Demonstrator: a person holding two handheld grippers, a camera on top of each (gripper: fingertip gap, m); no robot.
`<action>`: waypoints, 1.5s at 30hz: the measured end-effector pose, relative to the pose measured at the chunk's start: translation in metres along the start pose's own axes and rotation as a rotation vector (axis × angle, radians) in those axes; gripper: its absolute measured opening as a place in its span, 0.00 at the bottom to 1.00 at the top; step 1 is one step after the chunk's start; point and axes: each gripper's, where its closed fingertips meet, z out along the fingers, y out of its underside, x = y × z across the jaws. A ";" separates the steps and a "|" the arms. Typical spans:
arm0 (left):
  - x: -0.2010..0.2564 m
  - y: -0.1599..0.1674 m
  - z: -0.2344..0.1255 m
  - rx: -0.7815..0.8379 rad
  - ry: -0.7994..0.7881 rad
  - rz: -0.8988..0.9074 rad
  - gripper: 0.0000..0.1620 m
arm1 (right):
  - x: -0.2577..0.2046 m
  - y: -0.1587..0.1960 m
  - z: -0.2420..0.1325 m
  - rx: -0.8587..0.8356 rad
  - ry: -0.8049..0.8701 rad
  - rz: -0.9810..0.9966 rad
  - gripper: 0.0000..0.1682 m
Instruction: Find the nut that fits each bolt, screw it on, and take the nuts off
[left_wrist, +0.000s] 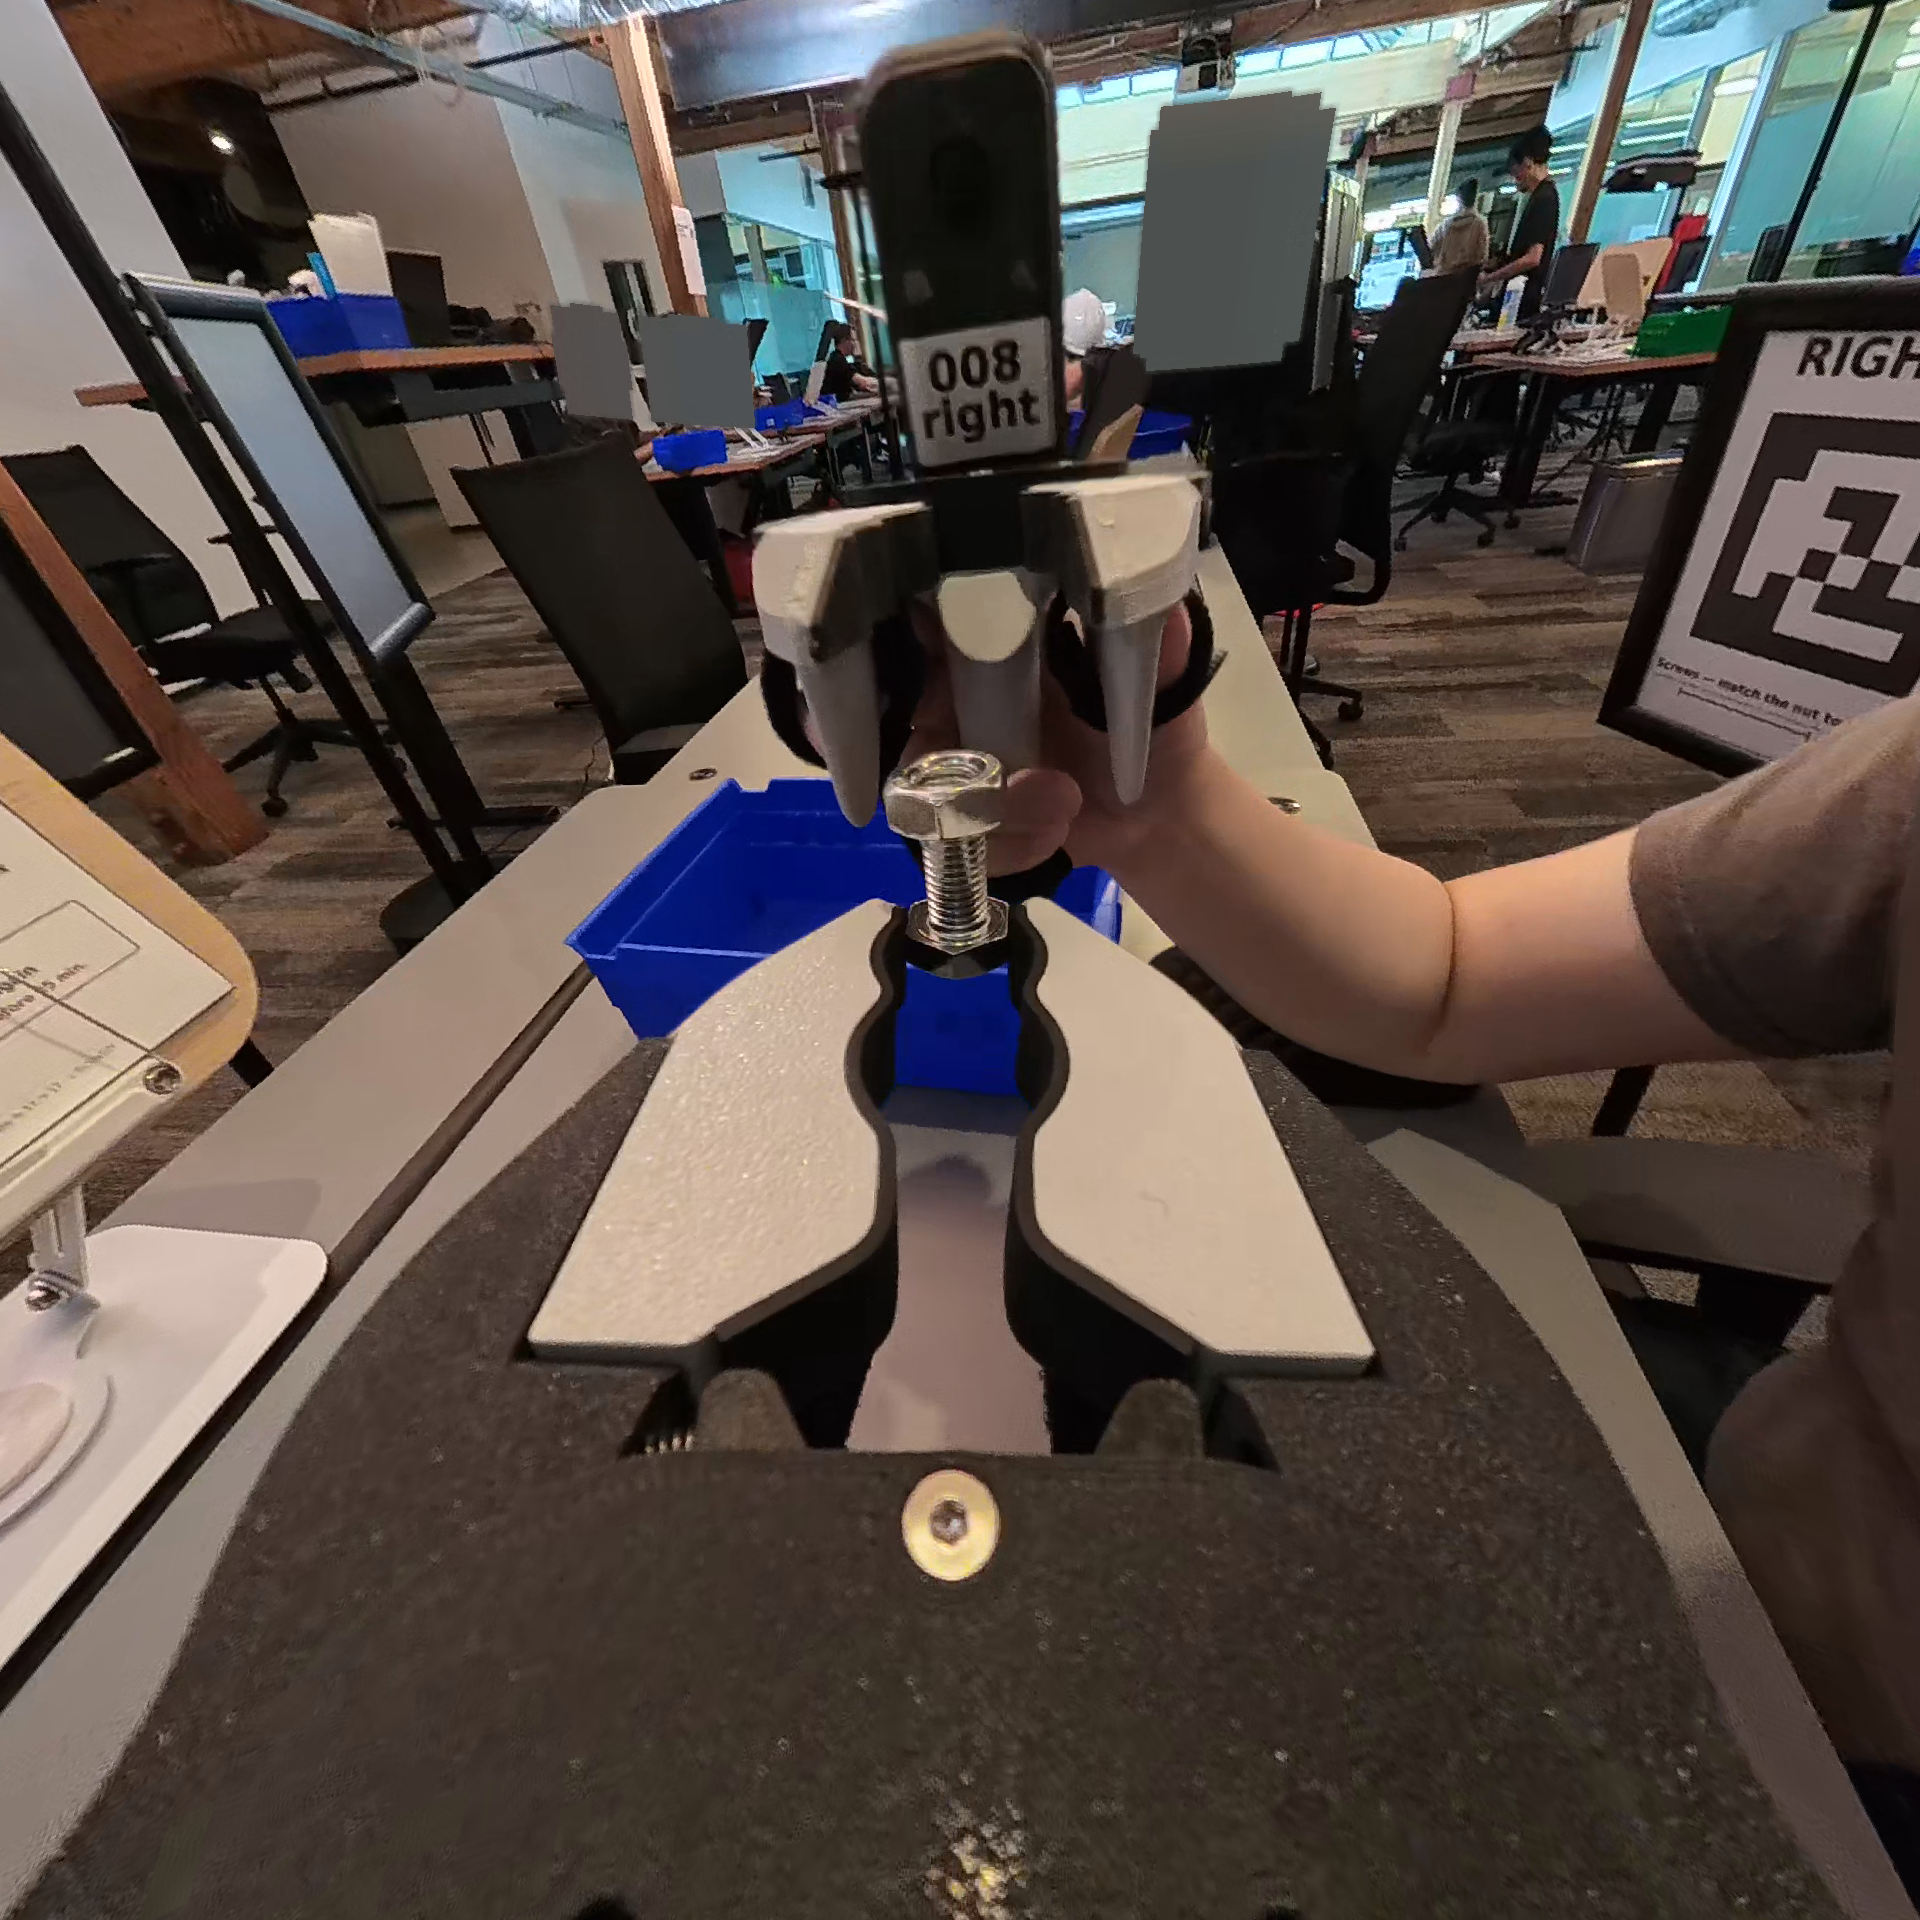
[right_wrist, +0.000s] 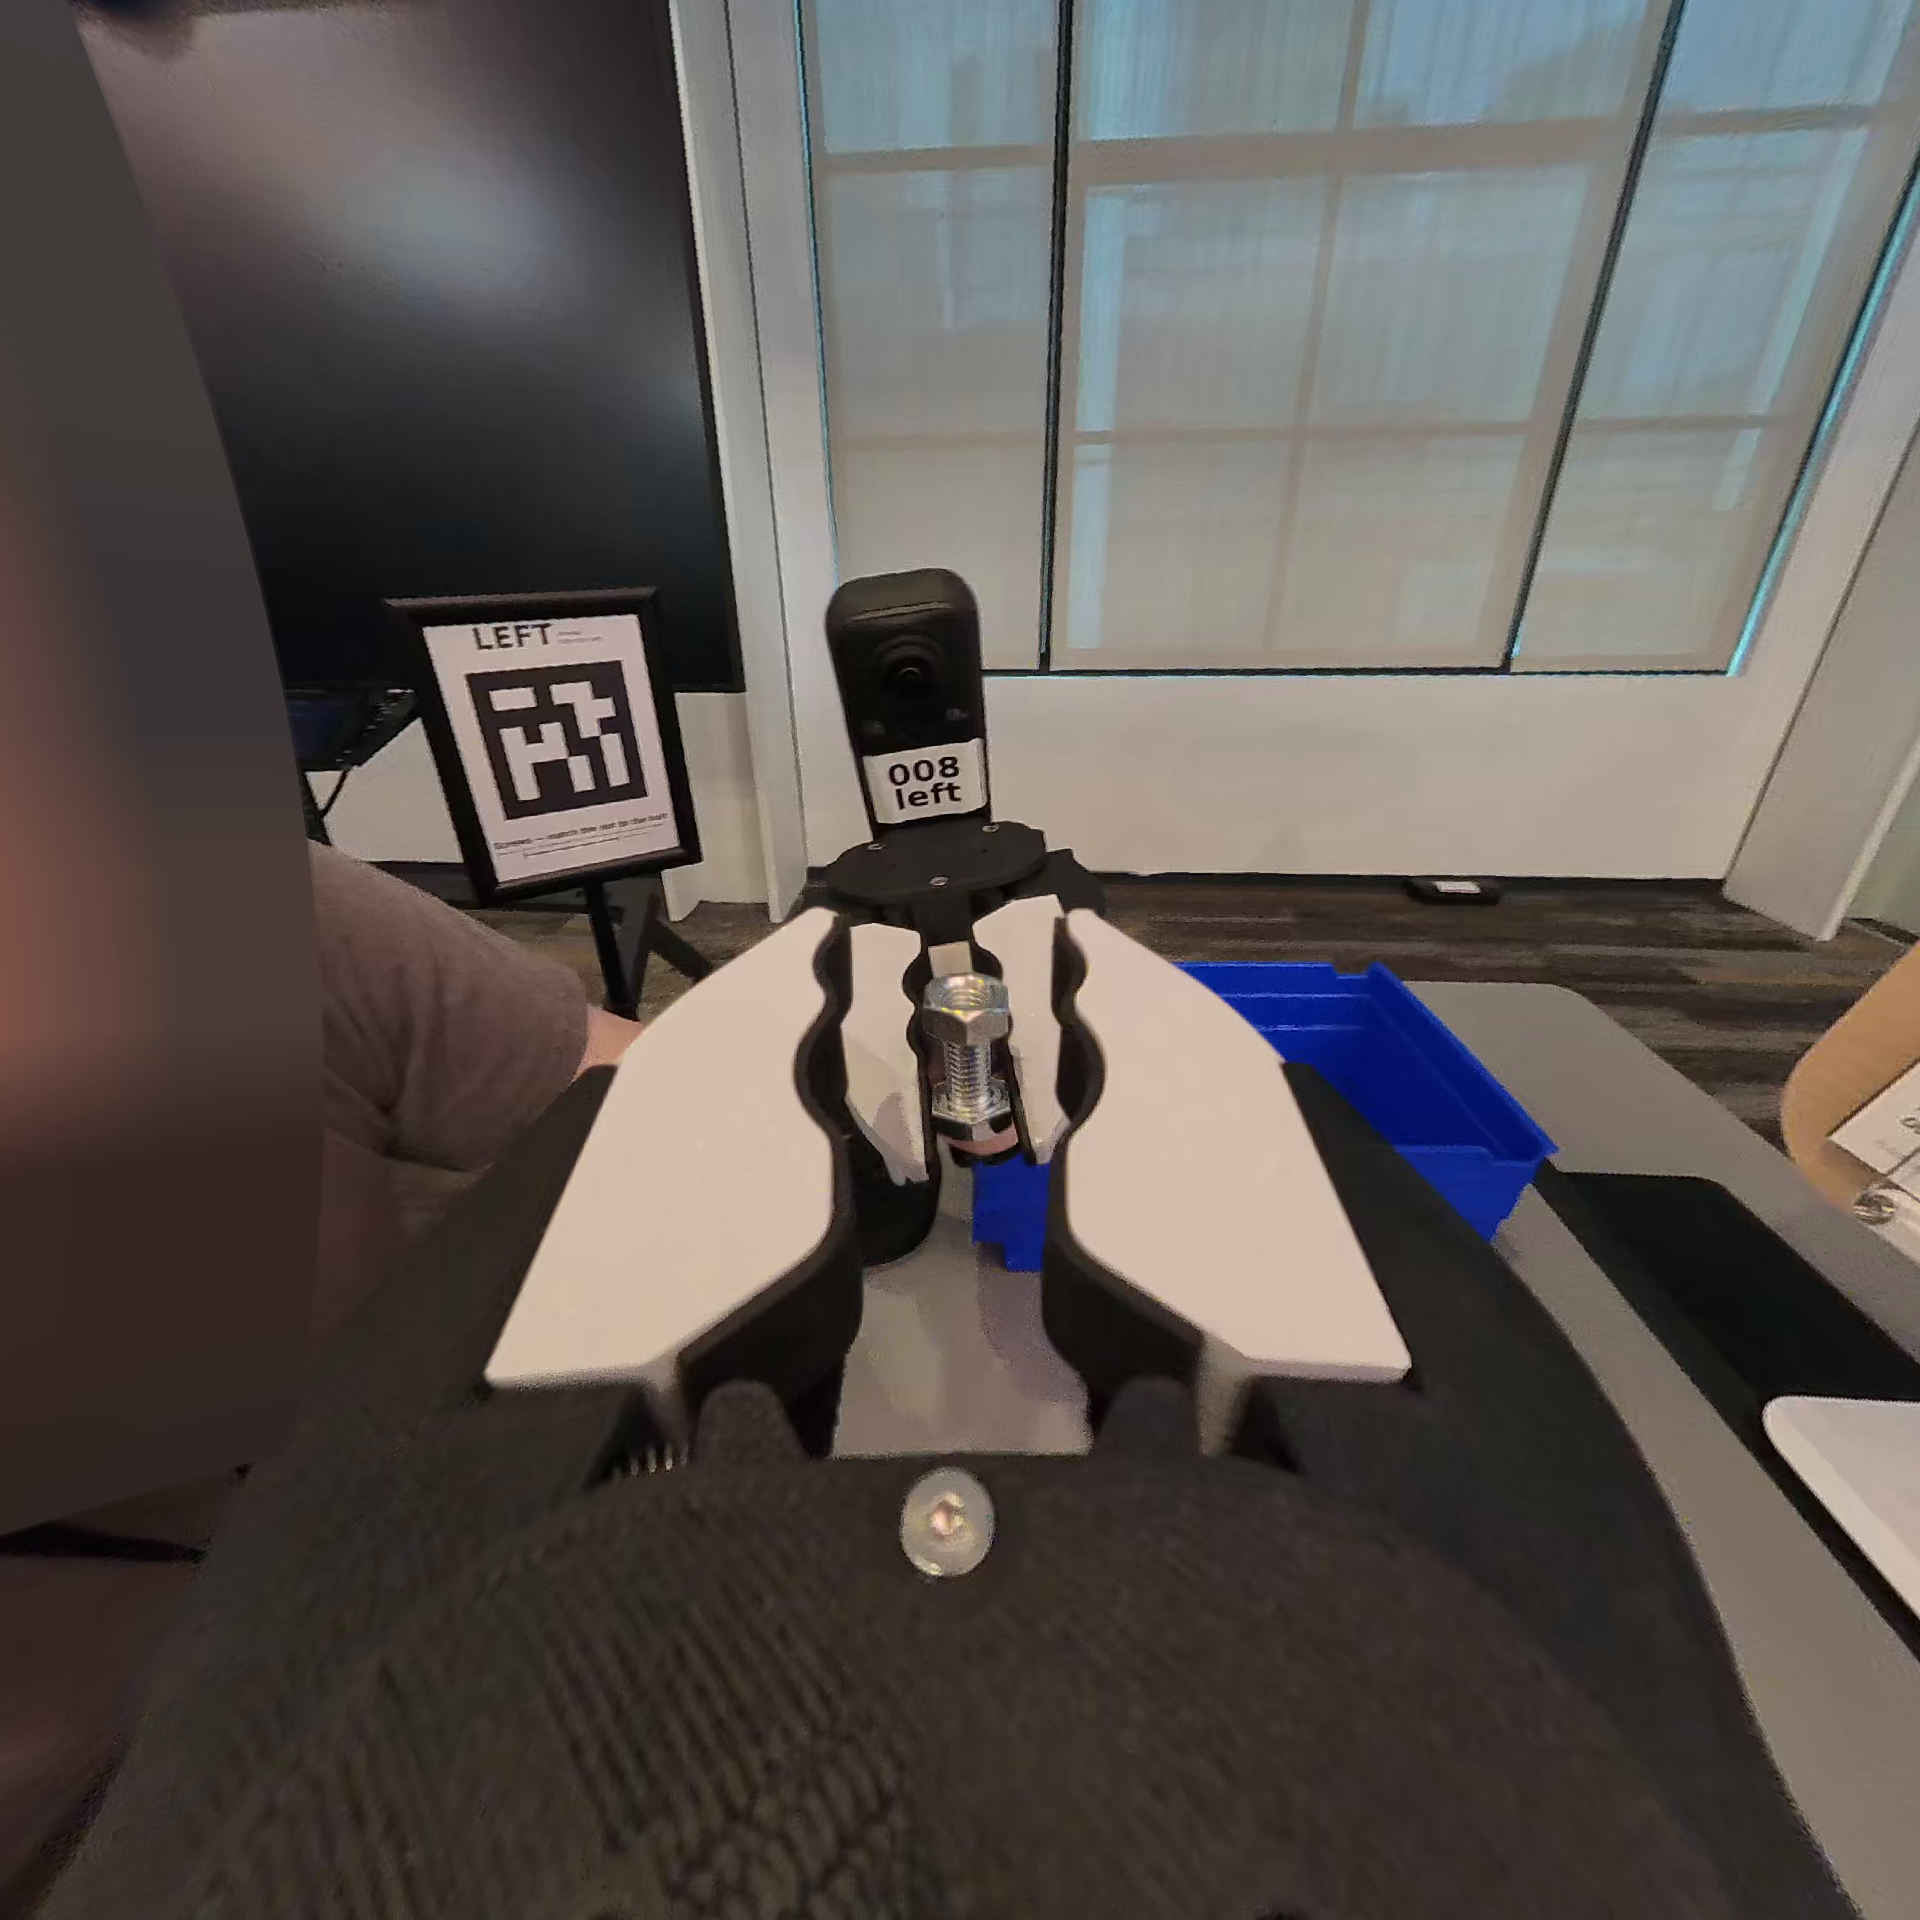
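A silver bolt (left_wrist: 956, 883) stands upright with a hex nut (left_wrist: 943, 795) at the top of its thread. My left gripper (left_wrist: 956, 935) is shut on the bolt's hex head (left_wrist: 956, 925), above a blue bin. My right gripper (left_wrist: 994, 802) faces it from above, open, with its fingers on either side of the nut and apart from it. In the right wrist view the nut (right_wrist: 961, 1003) sits between my right gripper's (right_wrist: 954, 925) spread white fingers (right_wrist: 727, 1122). The left gripper (right_wrist: 966, 1127) holds the bolt (right_wrist: 961, 1070) from beyond.
The blue bin (left_wrist: 748, 894) (right_wrist: 1382, 1049) sits on the grey table (left_wrist: 364, 1122). A tilted instruction board (left_wrist: 104, 987) on a white base (left_wrist: 156, 1351) stands at the left. Framed marker signs (left_wrist: 1808, 540) (right_wrist: 566, 743) stand off the table. A person's forearm (left_wrist: 1299, 935) reaches in from the right. My hands' fingertips stand some 5 cm from each other.
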 end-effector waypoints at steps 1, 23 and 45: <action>-0.001 -0.002 -0.001 0.011 -0.009 0.001 0.11 | 0.001 0.000 0.000 0.005 0.013 -0.005 0.22; 0.004 -0.007 -0.003 0.009 -0.007 0.008 0.11 | -0.001 0.019 0.013 -0.062 -0.031 0.020 0.11; 0.044 -0.005 -0.001 -0.004 0.259 -0.029 0.11 | -0.038 0.024 0.007 -0.069 -0.361 0.112 0.11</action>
